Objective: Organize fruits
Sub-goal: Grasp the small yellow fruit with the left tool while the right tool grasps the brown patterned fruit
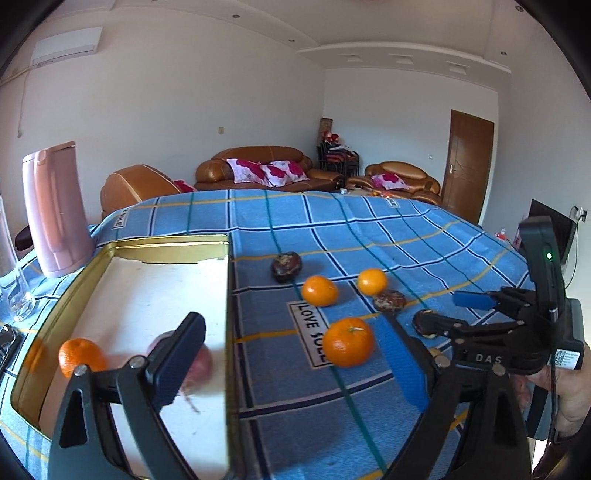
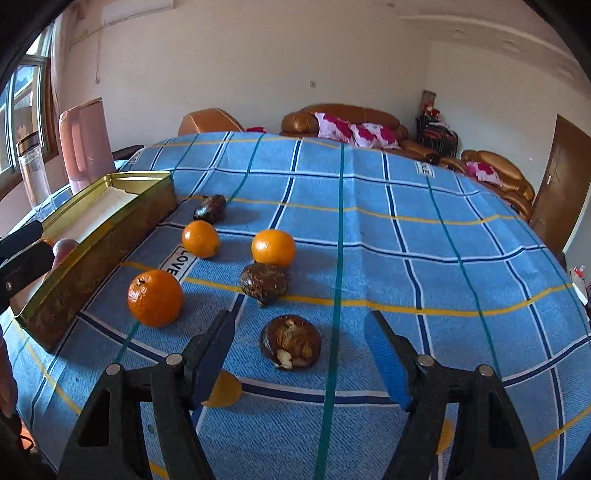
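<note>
Right wrist view: the right hand-held gripper (image 2: pixel 299 354) hangs open and empty over a dark fruit (image 2: pixel 290 346) at lower centre, seemingly lining up a pick. At frame left, the gold tin (image 2: pixel 110 229) holds fruit; the left hand-held gripper (image 1: pixel 295 354) gapes empty.

White walls (image 1: pixel 166 92) and a stepped ceiling (image 1: pixel 332 22) enclose the room. Brown leather sofas (image 1: pixel 258 166) with pink floral cushions (image 1: pixel 266 171) line the far wall, beside a wooden door (image 1: pixel 467 162). Daylight enters a window (image 2: pixel 22 107).
</note>
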`<state>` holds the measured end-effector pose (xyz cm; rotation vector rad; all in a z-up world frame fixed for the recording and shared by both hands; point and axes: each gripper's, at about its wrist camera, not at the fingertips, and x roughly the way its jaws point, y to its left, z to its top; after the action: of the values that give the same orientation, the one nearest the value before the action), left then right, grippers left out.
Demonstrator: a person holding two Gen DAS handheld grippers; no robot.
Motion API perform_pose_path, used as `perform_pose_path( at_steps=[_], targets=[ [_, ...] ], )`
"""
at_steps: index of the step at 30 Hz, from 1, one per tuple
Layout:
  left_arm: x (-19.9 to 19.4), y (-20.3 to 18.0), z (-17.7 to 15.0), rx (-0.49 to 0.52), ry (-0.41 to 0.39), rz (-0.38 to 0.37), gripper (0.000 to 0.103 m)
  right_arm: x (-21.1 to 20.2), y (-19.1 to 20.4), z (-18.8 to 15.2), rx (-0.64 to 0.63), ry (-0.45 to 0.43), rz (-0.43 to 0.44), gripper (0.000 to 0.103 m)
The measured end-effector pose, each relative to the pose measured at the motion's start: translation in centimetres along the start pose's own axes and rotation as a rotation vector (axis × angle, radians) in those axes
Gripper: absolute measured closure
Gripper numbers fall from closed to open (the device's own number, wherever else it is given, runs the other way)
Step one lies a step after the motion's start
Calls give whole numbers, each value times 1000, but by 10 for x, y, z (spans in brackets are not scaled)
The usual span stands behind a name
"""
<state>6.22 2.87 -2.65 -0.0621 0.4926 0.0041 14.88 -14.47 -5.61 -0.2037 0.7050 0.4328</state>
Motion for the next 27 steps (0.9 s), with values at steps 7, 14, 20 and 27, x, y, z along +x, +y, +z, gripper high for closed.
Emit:
perform_pose_path(
  at_steps=[7,14,20,27],
  targets=[
    [7,-28,0,55,29,-47,8,19,-4,-6,10,106,69,60],
    [14,-53,-4,106,72,-103,13,-22,-17,-26,79,-46,24,60],
    [31,-83,-10,159,149,-174,32,-44,-16,-46,121,-115,-2,60],
    [49,-105,-17,216,248,-227,52,-42,-24,-56,135,-140,-43,60]
  ],
)
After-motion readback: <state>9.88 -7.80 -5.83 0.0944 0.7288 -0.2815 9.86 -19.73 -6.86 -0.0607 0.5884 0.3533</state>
